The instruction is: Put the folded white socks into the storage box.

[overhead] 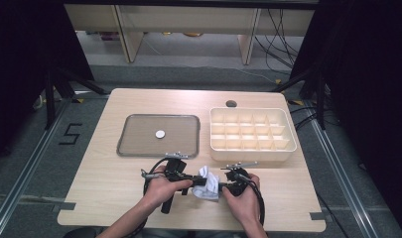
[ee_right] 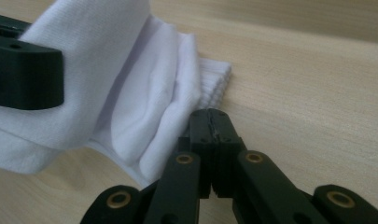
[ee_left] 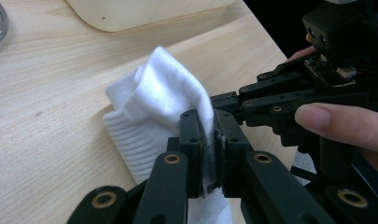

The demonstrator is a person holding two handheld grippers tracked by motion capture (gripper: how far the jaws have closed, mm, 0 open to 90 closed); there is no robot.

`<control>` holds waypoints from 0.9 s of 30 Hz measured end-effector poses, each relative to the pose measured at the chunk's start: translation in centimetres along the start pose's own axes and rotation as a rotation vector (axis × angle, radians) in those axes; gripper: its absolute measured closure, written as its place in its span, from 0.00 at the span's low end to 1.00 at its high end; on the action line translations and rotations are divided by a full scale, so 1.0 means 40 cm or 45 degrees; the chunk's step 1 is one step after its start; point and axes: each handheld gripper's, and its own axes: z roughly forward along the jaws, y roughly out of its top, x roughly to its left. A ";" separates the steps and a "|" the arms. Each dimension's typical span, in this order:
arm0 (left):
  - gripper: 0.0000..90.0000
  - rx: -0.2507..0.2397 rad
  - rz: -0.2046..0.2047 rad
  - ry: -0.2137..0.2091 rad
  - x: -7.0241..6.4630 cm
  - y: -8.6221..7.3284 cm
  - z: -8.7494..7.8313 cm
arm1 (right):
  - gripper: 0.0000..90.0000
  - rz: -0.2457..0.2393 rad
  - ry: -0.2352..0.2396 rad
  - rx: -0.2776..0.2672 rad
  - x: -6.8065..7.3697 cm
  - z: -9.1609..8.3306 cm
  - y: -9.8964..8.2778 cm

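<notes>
Sock (overhead: pixel 208 182), white and bunched, lies near the table's (overhead: pixel 104 198) front edge, a little right of its middle, between the two grippers.

At the table's left half, toward the middle, a grey tray (overhead: pixel 139 144) lies flat with a small white disc (overhead: pixel 160 134) resting on it, well apart from the sock.

The left gripper (overhead: pixel 197 181) is held in the person's left hand (overhead: pixel 164 191) just in front of the tray and points rightward at the sock. In the left gripper view its jaws are pinching a fold of the sock (ee_left: pixel 163 100): the cloth runs up between the two black pads, which press on it from both sides, and the ribbed cuff lies flat on the wood to the left of them.

The right gripper (overhead: pixel 222 186), in the right hand (overhead: pixel 245 198), comes at the sock from the other side, just beside it. In the right gripper view its jaws are pressed together with no gap, tips (ee_right: pixel 210 122) at the sock's edge (ee_right: pixel 144 107); whether a thin bit of cloth is caught between them I cannot tell. The left gripper's black jaw (ee_right: pixel 23 79) shows there against the cloth.

Toward the table's right edge, behind the right hand, stands a cream box (overhead: pixel 252 154) divided into many small compartments. A round hole (overhead: pixel 231 103) sits in the tabletop just behind it, near the back edge.
</notes>
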 end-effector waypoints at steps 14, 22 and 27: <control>0.92 -0.007 0.007 0.022 -0.002 0.001 0.000 | 1.00 -0.062 0.016 -0.017 0.011 0.006 -0.001; 0.92 -0.010 0.010 0.024 -0.003 0.002 0.004 | 1.00 -0.048 0.000 -0.012 0.019 0.012 -0.003; 0.92 0.006 0.012 0.020 -0.002 0.002 0.007 | 1.00 -0.048 -0.002 0.006 0.037 0.022 -0.009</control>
